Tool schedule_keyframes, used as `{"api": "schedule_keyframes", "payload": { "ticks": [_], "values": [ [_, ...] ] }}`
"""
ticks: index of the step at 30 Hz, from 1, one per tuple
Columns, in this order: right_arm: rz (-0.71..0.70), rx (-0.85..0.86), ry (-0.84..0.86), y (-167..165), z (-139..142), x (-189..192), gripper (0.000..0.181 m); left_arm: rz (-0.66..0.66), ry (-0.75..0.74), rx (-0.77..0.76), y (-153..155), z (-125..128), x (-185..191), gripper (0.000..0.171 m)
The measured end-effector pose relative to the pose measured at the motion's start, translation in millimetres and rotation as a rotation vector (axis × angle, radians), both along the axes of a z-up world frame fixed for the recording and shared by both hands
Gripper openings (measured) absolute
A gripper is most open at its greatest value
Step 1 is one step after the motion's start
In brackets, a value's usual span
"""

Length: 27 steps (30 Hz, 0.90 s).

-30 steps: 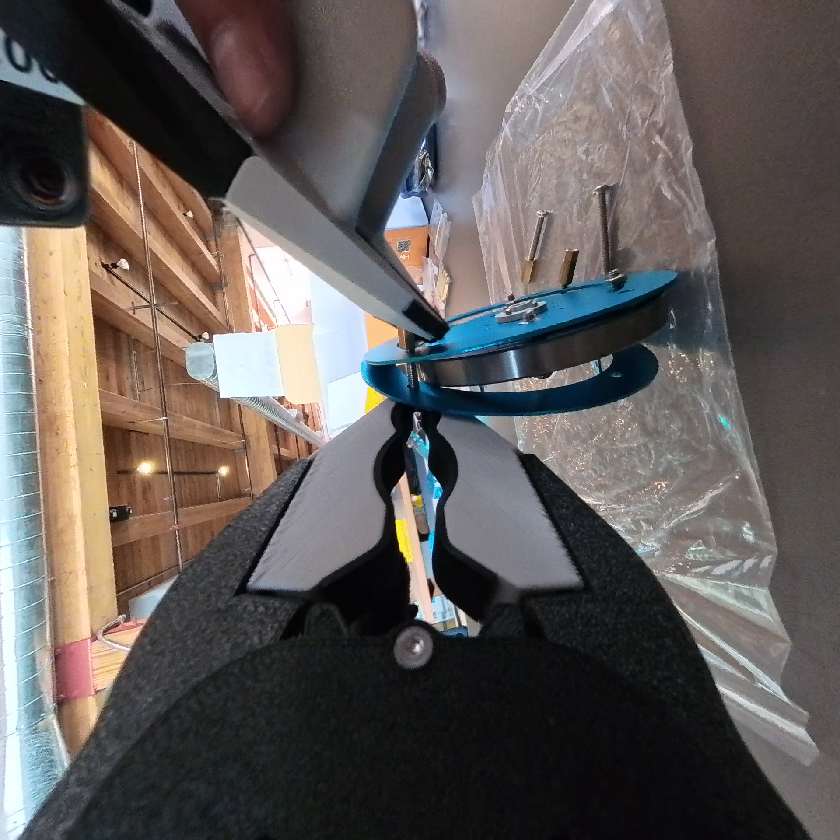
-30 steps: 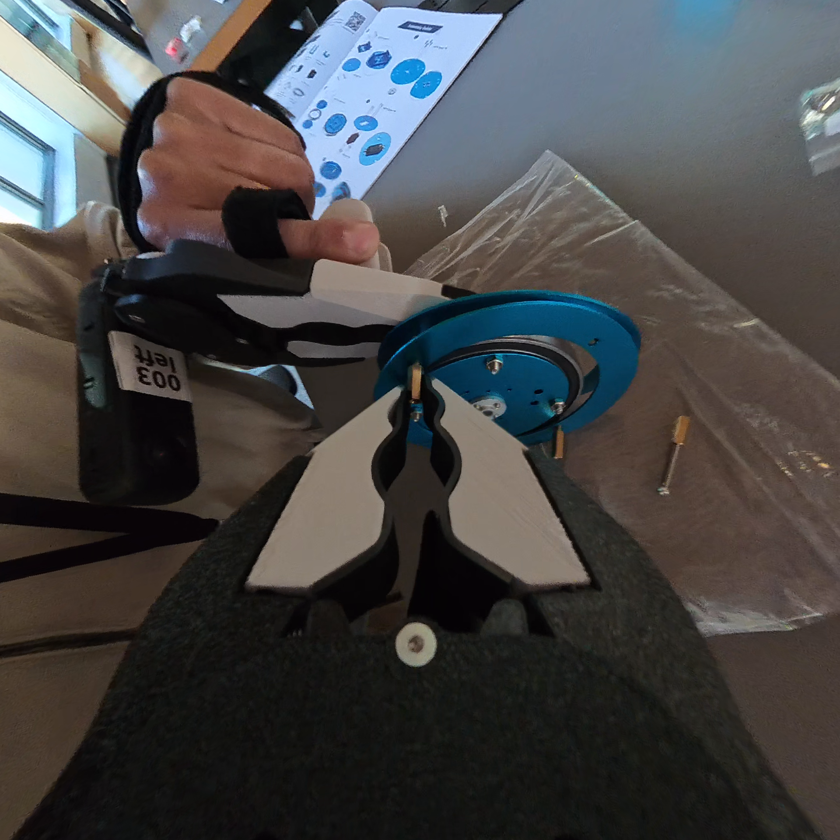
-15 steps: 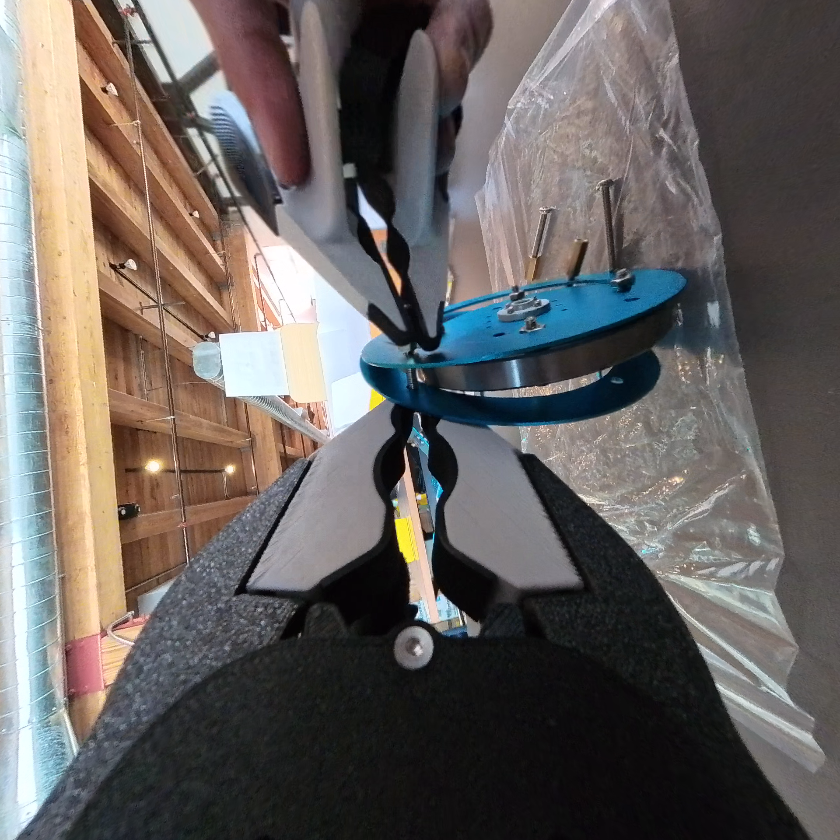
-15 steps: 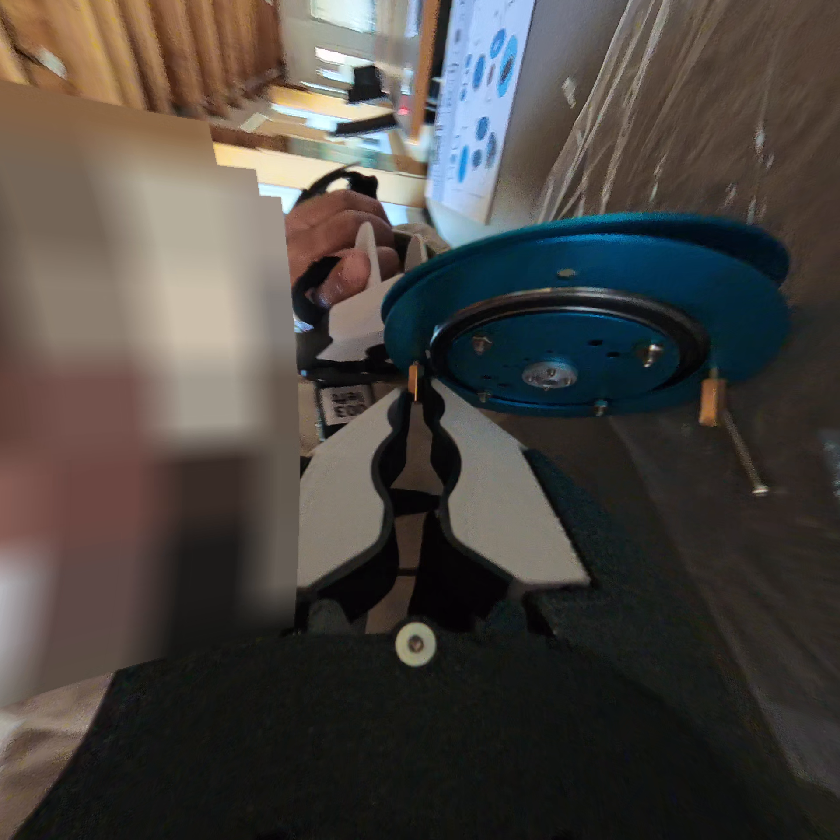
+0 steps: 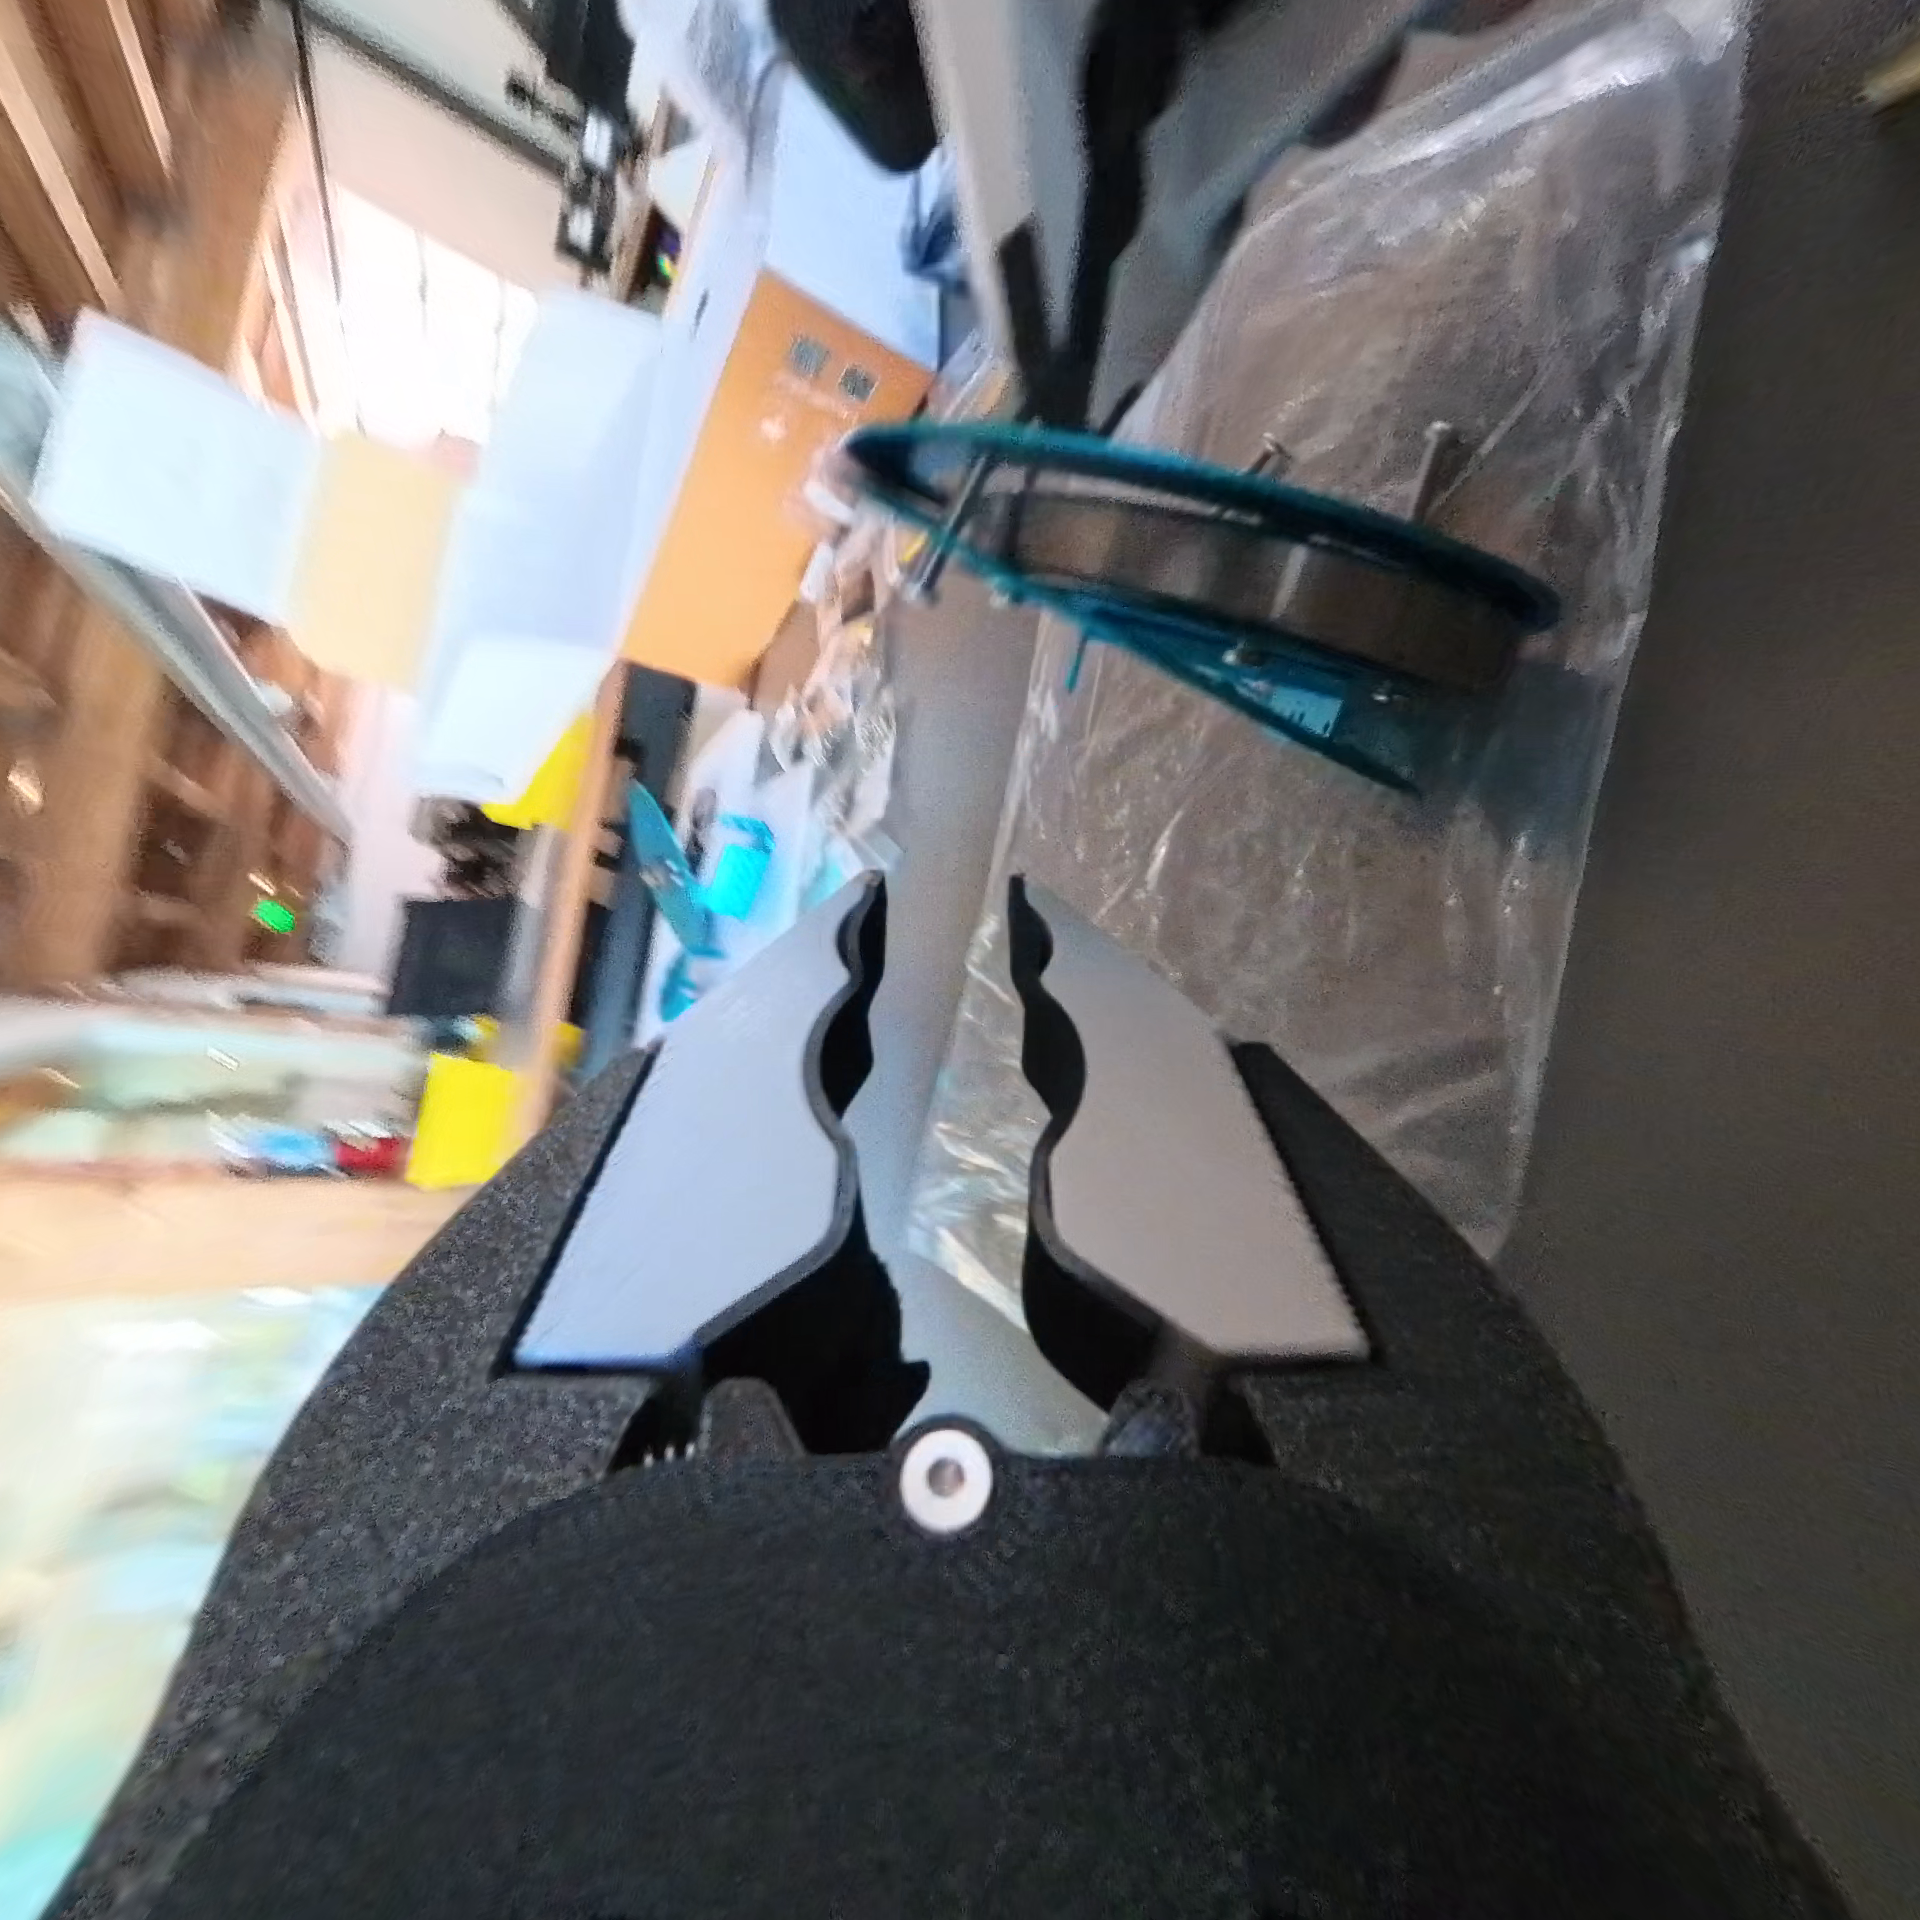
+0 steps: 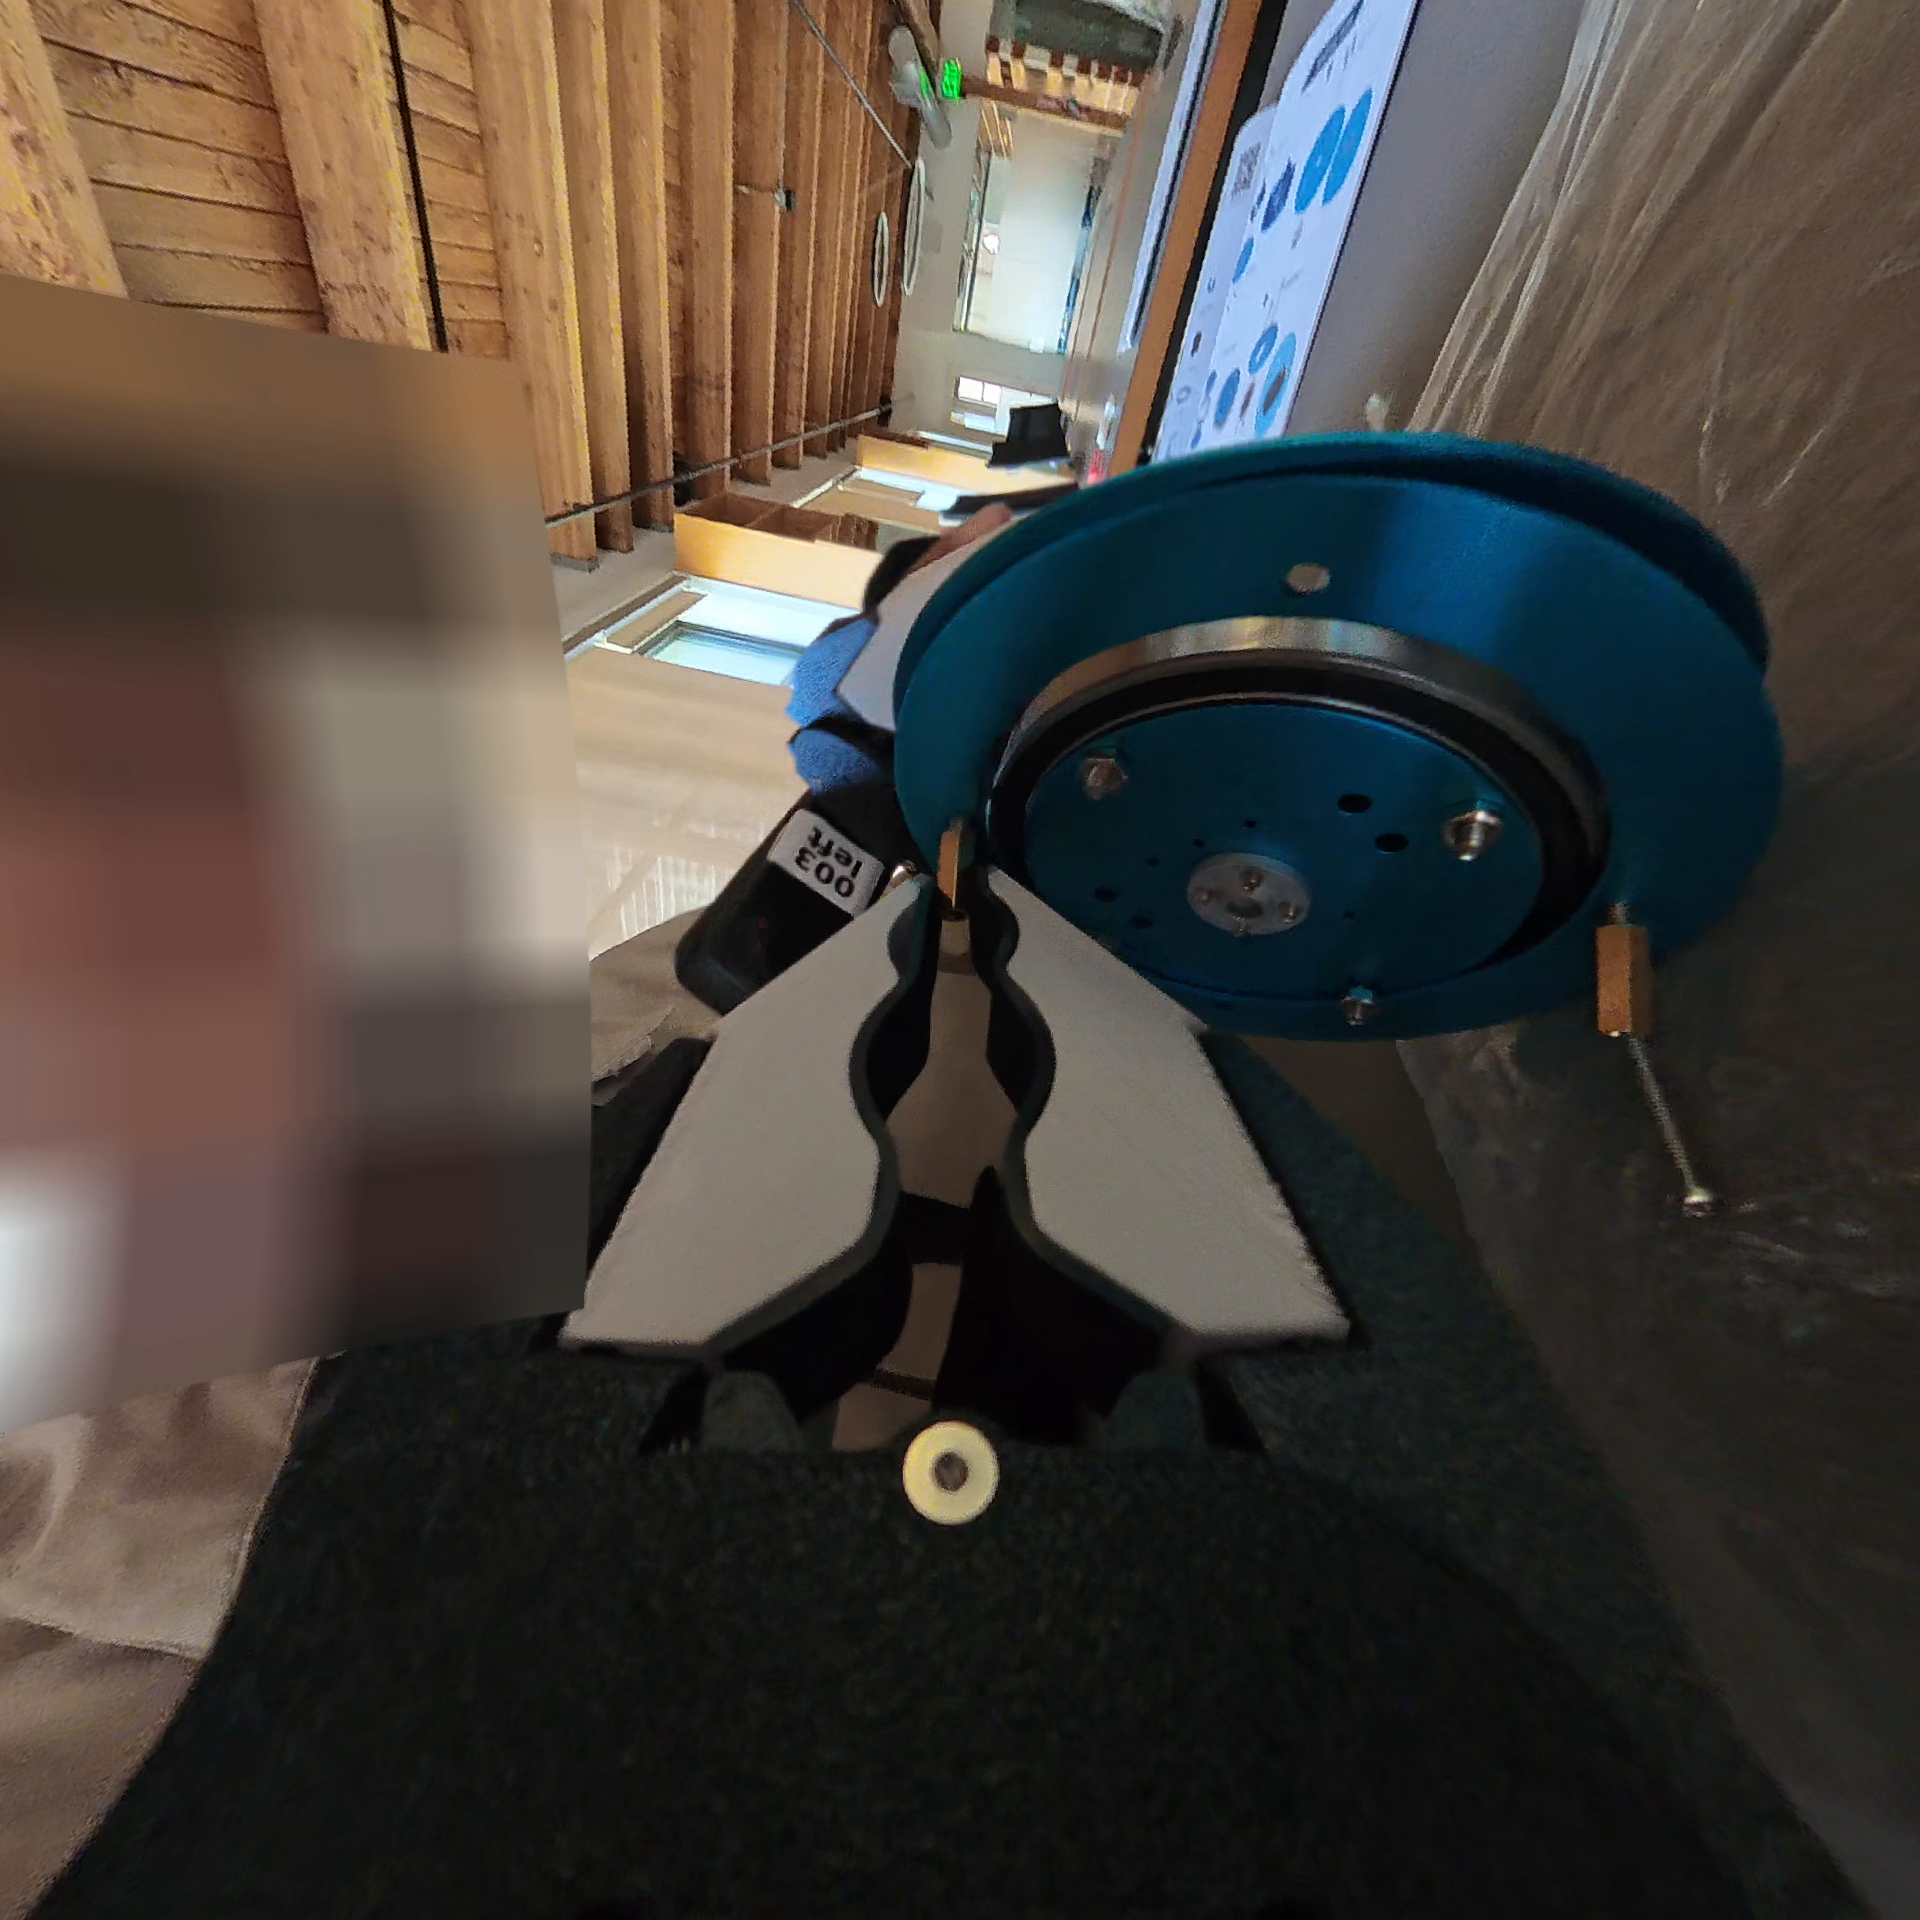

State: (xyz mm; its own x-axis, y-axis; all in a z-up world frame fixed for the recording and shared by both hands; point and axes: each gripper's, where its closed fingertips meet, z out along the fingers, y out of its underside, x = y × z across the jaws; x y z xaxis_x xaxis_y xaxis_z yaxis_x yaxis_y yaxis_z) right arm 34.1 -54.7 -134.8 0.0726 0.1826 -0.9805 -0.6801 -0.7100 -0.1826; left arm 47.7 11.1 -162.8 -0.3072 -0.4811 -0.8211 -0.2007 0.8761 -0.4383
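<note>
A blue two-disc assembly point(image 6: 1330, 727) with a steel ring between the discs is held on edge over a clear plastic bag point(image 6: 1683, 312). My right gripper point(image 6: 953, 896) is shut on a brass standoff point(image 6: 950, 857) at the disc's rim. A second brass standoff point(image 6: 1623, 979) with a long screw point(image 6: 1662, 1122) hangs from the far rim. In the left wrist view my left gripper point(image 5: 948, 899) is open and empty, a short way back from the assembly point(image 5: 1278, 592). This view is blurred.
The plastic bag point(image 5: 1299, 883) lies on a grey table point(image 5: 1787, 935). An open booklet with blue pictures point(image 6: 1278, 208) lies beyond the bag. The black housing of the other gripper point(image 6: 758, 935) shows behind the disc. A wooden wall and ceiling fill the background.
My left gripper has let go of the screw at the disc's rim, opened and pulled back. My right gripper has turned the assembly while keeping its hold on the standoff.
</note>
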Motion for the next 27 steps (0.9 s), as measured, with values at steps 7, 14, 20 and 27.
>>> {"api": "schedule_keyframes", "payload": {
  "ticks": [7, 14, 20, 27],
  "values": [
    [-0.070, 0.051, -0.033, 3, -1, -1, 0.005, 0.010, 0.060, -0.785, -34, 16, -25, 0.033],
    [-0.181, 0.091, -0.194, 5, -3, 4, 0.005, 0.088, 0.045, -0.910, -31, 16, -18, 0.038],
    [-0.202, 0.144, -0.661, 14, -12, 1, 0.004, -0.030, 0.075, -1.143, -41, 31, -26, 0.046],
    [-0.110, 0.109, -0.994, 44, -17, -6, 0.005, 0.073, 0.116, -1.073, -23, 11, -21, 0.037]
  ]
}}
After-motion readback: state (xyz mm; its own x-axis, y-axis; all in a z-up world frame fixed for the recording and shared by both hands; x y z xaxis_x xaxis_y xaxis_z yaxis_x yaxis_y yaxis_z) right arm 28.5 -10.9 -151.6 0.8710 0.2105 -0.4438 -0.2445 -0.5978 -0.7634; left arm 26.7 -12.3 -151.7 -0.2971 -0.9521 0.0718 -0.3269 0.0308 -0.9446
